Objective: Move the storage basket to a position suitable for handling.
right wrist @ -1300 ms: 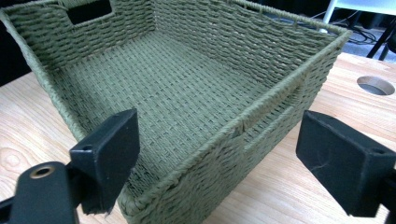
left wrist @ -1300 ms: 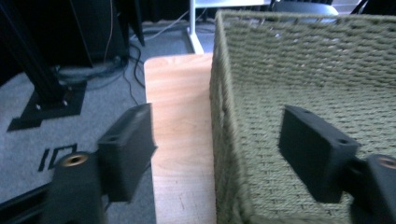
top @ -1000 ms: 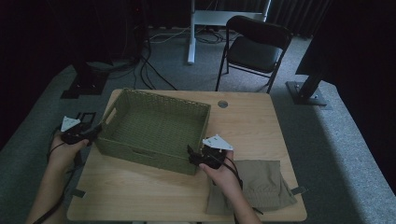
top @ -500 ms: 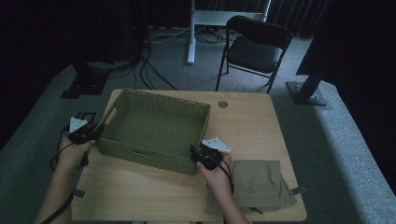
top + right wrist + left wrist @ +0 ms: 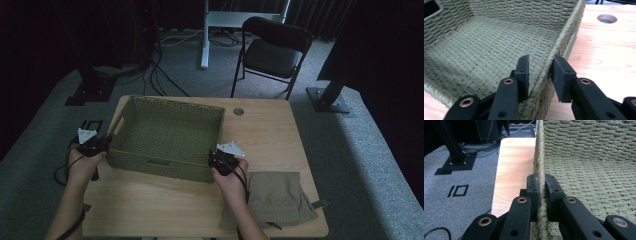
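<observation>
A green woven basket (image 5: 170, 102) stands on the left half of the wooden table (image 5: 265, 135). My left gripper (image 5: 102, 145) is at the basket's left wall, and in the left gripper view (image 5: 542, 187) its pads clamp the braided rim (image 5: 539, 157). My right gripper (image 5: 216, 159) is at the basket's near right corner. In the right gripper view (image 5: 540, 72) its jaws straddle the right rim (image 5: 564, 37) and have just been closing. The outer pad (image 5: 560, 75) lies against the wall, while a gap stays at the inner pad (image 5: 524, 72).
A folded khaki cloth (image 5: 277, 195) lies at the table's near right corner, beside my right forearm. A cable hole (image 5: 238, 111) sits in the tabletop behind the basket. A black folding chair (image 5: 272, 50) stands beyond the table. Cables trail on the grey carpet (image 5: 461, 202).
My left hand has come in to the basket's left wall and its jaws have closed on the rim. The right jaws have narrowed around the right rim. The basket has not moved.
</observation>
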{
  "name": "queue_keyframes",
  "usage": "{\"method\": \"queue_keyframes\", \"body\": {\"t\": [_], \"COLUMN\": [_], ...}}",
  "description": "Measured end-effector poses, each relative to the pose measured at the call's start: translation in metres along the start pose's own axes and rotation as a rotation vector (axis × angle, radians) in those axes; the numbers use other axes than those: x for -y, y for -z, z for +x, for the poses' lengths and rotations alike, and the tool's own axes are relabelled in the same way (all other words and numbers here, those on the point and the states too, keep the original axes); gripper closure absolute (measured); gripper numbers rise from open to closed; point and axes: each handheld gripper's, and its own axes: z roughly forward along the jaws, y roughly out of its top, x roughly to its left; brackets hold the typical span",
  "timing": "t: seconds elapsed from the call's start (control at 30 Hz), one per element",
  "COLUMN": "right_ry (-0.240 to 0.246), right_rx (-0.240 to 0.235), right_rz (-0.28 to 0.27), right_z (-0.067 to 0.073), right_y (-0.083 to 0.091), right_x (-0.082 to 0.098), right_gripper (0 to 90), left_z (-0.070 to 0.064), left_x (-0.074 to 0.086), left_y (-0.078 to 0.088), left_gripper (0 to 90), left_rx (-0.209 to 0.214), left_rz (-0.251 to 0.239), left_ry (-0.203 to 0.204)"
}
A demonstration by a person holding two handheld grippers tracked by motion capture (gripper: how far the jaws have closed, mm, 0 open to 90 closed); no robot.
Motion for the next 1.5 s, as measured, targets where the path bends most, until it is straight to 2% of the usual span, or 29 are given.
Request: {"method": "queue_keyframes", "body": {"t": [0.27, 0.33, 0.43, 0.5, 0.63, 0.7, 0.73, 0.77, 0.8, 0.83, 0.87, 0.9, 0.97, 1.0, 1.03, 1.07, 1.13, 1.17, 1.2, 1.23, 1.27, 1.3, 1.33, 1.37, 1.43, 1.47, 1.5], "right_ry": [-0.021, -0.021, -0.029, -0.03, -0.031, -0.022, -0.027, -0.022, -0.02, -0.042, -0.045, -0.03, -0.03, -0.03, -0.02, 0.004, 0.0, 0.0, -0.011, -0.019, -0.018, -0.054, -0.08, -0.09, -0.1, -0.098, -0.104], "right_rx": [0.033, 0.044, 0.059, 0.073, 0.093, 0.087, 0.082, 0.078, 0.063, 0.042, 0.031, 0.025, 0.017, 0.017, 0.017, 0.027, 0.04, 0.043, 0.043, 0.049, 0.057, 0.043, 0.026, 0.032, 0.042, 0.058, 0.074], "right_rz": [0.011, 0.018, 0.028, 0.03, 0.033, 0.038, 0.044, 0.049, 0.055, 0.049, 0.023, 0.014, 0.0, 0.0, -0.009, -0.002, 0.0, 0.008, 0.019, 0.029, 0.038, 0.042, 0.048, 0.048, 0.05, 0.049, 0.051], "right_z": [-0.012, -0.016, -0.02, -0.022, -0.027, -0.03, -0.032, -0.033, -0.035, -0.037, -0.038, -0.039, -0.04, -0.04, -0.039, -0.04, -0.043, -0.044, -0.046, -0.047, -0.049, -0.05, -0.051, -0.051, -0.048, -0.047, -0.045], "right_y": [-0.007, -0.009, -0.013, -0.014, -0.018, -0.02, -0.02, -0.021, -0.021, -0.02, -0.019, -0.019, -0.018, -0.018, -0.018, -0.022, -0.028, -0.032, -0.036, -0.04, -0.044, -0.046, -0.048, -0.048, -0.047, -0.047, -0.046], "right_x": [-0.008, -0.011, -0.016, -0.018, -0.022, -0.024, -0.025, -0.026, -0.027, -0.029, -0.032, -0.035, -0.041, -0.041, -0.043, -0.049, -0.051, -0.05, -0.049, -0.048, -0.046, -0.045, -0.045, -0.045, -0.045, -0.045, -0.045], "right_gripper": [74.0, 75.1, 76.9, 77.9, 79.4, 79.2, 79.1, 78.0, 74.0, 68.7, 61.4, 56.9, 53.0, 53.0, 51.1, 48.0, 47.2, 47.2, 47.5, 47.9, 47.9, 52.2, 54.7, 57.4, 68.7, 71.5, 74.3], "left_z": [-0.012, -0.016, -0.022, -0.027, -0.034, -0.035, -0.034, -0.034, -0.034, -0.033, -0.031, -0.029, -0.024, -0.024, -0.021, -0.021, -0.019, -0.018, -0.017, -0.016, -0.015, -0.015, -0.016, -0.018, -0.022, -0.024, -0.026], "left_x": [0.004, 0.005, 0.005, 0.005, 0.004, 0.005, 0.006, 0.007, 0.007, 0.005, 0.003, 0.0, -0.005, -0.005, -0.013, -0.015, -0.018, -0.019, -0.02, -0.02, -0.02, -0.021, -0.021, -0.022, -0.023, -0.023, -0.023], "left_y": [0.007, 0.007, 0.008, 0.009, 0.01, 0.01, 0.01, 0.01, 0.009, 0.009, 0.008, 0.007, 0.004, 0.004, 0.001, -0.001, -0.003, -0.002, -0.003, -0.004, -0.005, -0.005, -0.005, -0.005, -0.003, -0.003, -0.002], "left_gripper": [83.9, 83.6, 83.6, 83.6, 83.5, 79.6, 78.4, 68.6, 59.7, 58.0, 50.1, 43.5, 43.1, 41.5, 41.5, 40.6, 41.0, 41.9, 41.7, 41.6, 39.1, 39.0, 39.3, 42.8, 49.3, 55.2, 61.2], "left_rx": [-0.003, -0.01, -0.016, -0.035, -0.046, -0.028, 0.004, 0.044, 0.053, 0.057, 0.066, 0.072, 0.089, 0.089, 0.106, 0.111, 0.119, 0.132, 0.13, 0.126, 0.132, 0.129, 0.123, 0.119, 0.094, 0.093, 0.075], "left_rz": [-0.001, -0.001, 0.003, 0.011, 0.017, 0.012, 0.005, 0.001, -0.002, 0.002, -0.001, -0.006, -0.02, -0.02, 0.004, 0.017, 0.018, 0.014, 0.012, 0.02, 0.032, 0.039, 0.046, 0.051, 0.053, 0.061, 0.064], "left_ry": [0.037, 0.026, 0.031, 0.008, 0.027, 0.025, 0.037, 0.042, 0.033, 0.016, -0.002, -0.004, 0.024, 0.024, 0.038, 0.03, 0.046, 0.079, 0.093, 0.084, 0.095, 0.107, 0.101, 0.098, 0.098, 0.113, 0.116]}}
